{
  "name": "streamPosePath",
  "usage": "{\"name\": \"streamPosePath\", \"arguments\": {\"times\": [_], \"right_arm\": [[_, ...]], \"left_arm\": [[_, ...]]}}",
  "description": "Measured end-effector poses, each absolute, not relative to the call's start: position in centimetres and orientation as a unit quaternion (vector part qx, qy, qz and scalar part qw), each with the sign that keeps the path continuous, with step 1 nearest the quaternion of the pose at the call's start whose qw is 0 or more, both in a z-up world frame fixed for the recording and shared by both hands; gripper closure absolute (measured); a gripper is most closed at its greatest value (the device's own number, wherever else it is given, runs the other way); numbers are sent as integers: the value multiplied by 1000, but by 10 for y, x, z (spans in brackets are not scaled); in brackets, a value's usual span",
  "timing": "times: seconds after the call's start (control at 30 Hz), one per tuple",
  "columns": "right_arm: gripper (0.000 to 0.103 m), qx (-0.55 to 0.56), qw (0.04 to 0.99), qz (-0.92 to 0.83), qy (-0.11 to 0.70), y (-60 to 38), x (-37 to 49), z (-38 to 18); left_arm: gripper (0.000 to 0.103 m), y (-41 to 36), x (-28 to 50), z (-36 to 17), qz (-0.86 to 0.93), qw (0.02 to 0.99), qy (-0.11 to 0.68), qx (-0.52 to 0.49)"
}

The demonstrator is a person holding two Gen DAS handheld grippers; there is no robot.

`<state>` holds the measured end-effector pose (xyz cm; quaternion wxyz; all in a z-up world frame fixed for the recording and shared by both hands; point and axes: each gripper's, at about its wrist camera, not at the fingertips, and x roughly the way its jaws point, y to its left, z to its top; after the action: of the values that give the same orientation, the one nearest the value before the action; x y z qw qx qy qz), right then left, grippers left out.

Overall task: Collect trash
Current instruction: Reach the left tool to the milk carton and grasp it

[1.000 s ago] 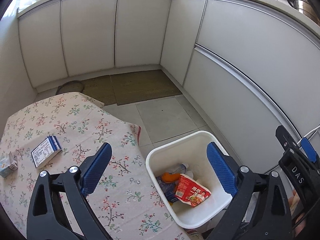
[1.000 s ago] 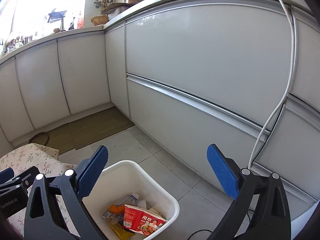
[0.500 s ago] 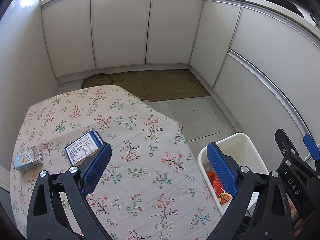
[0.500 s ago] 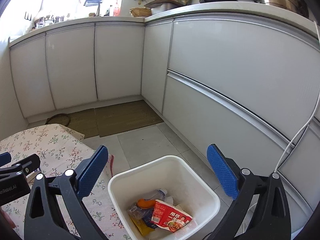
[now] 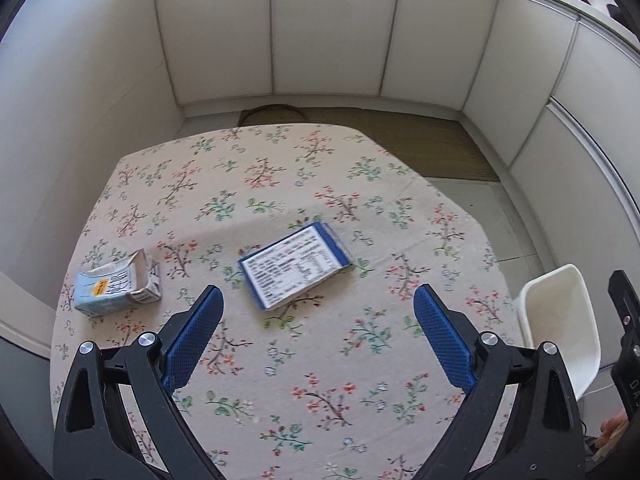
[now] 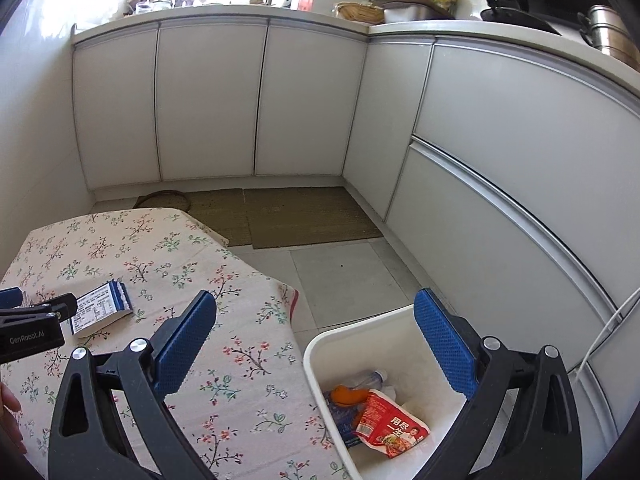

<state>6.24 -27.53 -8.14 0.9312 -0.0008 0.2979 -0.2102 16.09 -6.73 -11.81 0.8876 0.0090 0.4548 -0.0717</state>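
Note:
A flat blue-and-white box [image 5: 296, 267] lies on the floral tablecloth [image 5: 280, 176], just ahead of my open left gripper [image 5: 318, 312]. A crumpled light-blue carton [image 5: 116, 286] rests to its left near the table's edge. The white bin [image 6: 376, 344] stands on the floor beside the table and holds a red packet [image 6: 390, 428], an orange piece [image 6: 350, 396] and a plastic bottle [image 6: 370, 378]. My right gripper [image 6: 316, 322] hangs open and empty above the gap between table and bin. The flat box [image 6: 100, 308] also shows in the right wrist view, beside the left gripper's tip.
White cabinet fronts [image 6: 208, 100] curve around the back and right. Brown mats [image 6: 304, 216] lie on the tiled floor beyond the table. A white cable [image 6: 612, 316] hangs at the right. The counter [image 6: 440, 20] carries pans and utensils. The bin's rim [image 5: 556, 320] sits right of the table.
My left gripper has swung left from over the bin to over the table, facing the flat box. The right gripper has turned left too, bringing the table into view. Both stay open.

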Motion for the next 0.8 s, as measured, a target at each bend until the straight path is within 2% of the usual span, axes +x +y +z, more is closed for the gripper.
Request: {"name": "streamPosePath", "arguments": {"times": [0.2,0.43,0.67,0.8], "right_arm": [[7,-11,930,-189,316,-257,74,-91],[7,-20,924,-180,336,-247,84,-103],[7,-32,918,-169,358,-235,99,-117],[7,-39,914,-148,377,-227,107,-128]], "left_arm": [[11,-24,184,-145,-40,862,503,47],[11,19,212,-174,-37,822,530,206],[11,50,237,-201,-80,760,568,306],[11,61,250,-216,-102,732,589,327]]}}
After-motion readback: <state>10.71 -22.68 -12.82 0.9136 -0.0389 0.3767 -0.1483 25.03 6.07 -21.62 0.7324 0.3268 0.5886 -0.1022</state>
